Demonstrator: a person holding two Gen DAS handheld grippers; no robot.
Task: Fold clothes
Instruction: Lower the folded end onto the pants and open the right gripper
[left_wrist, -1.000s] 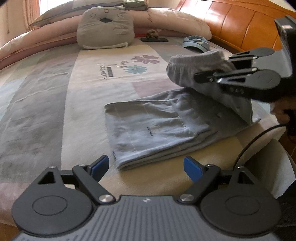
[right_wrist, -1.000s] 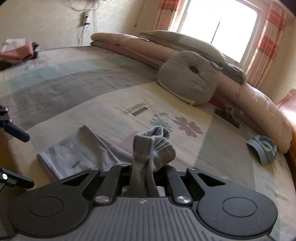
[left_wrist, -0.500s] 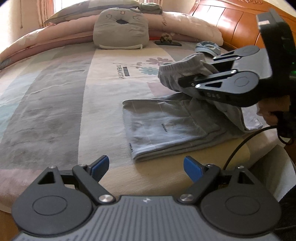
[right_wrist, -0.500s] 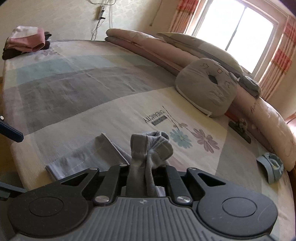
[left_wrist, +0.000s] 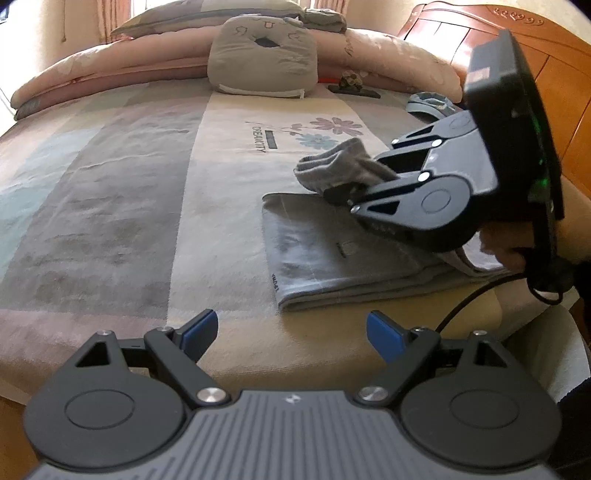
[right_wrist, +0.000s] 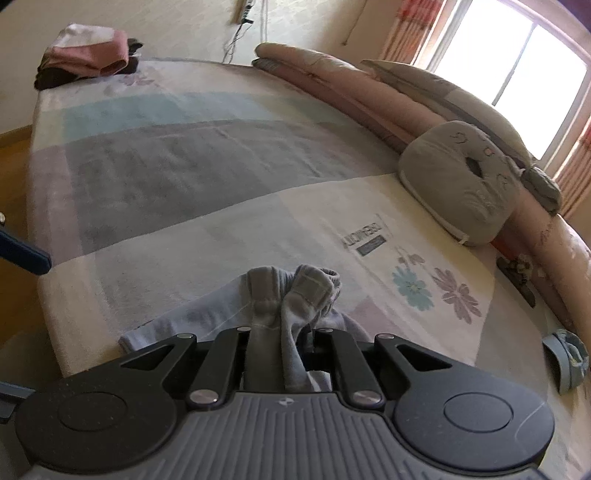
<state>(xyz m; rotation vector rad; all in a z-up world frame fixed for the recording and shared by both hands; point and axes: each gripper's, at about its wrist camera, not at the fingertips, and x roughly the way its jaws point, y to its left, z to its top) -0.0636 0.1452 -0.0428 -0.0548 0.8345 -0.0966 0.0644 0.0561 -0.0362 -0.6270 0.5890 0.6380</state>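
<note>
A pair of grey trousers (left_wrist: 325, 254) lies partly folded near the bed's front right edge. My right gripper (left_wrist: 343, 188) is shut on the bunched grey waistband end (left_wrist: 332, 168) and holds it low over the lower layer, near its far left part. In the right wrist view the gripper (right_wrist: 280, 354) clamps that bunched cloth (right_wrist: 295, 291), with the flat layer (right_wrist: 192, 317) beneath. My left gripper (left_wrist: 291, 332) is open and empty, at the bed's front edge, just short of the trousers' near folded edge.
A grey cat-face cushion (left_wrist: 262, 59) and rolled quilts (left_wrist: 110, 70) lie at the far end. A blue cap (left_wrist: 428, 105) sits by the wooden headboard (left_wrist: 517, 66). Folded pink and dark clothes (right_wrist: 88, 55) sit on the far corner. A black cable (left_wrist: 469, 299) hangs at the right.
My right gripper has carried the waistband end leftward and down over the lower layer. My left gripper has shifted left, staying open.
</note>
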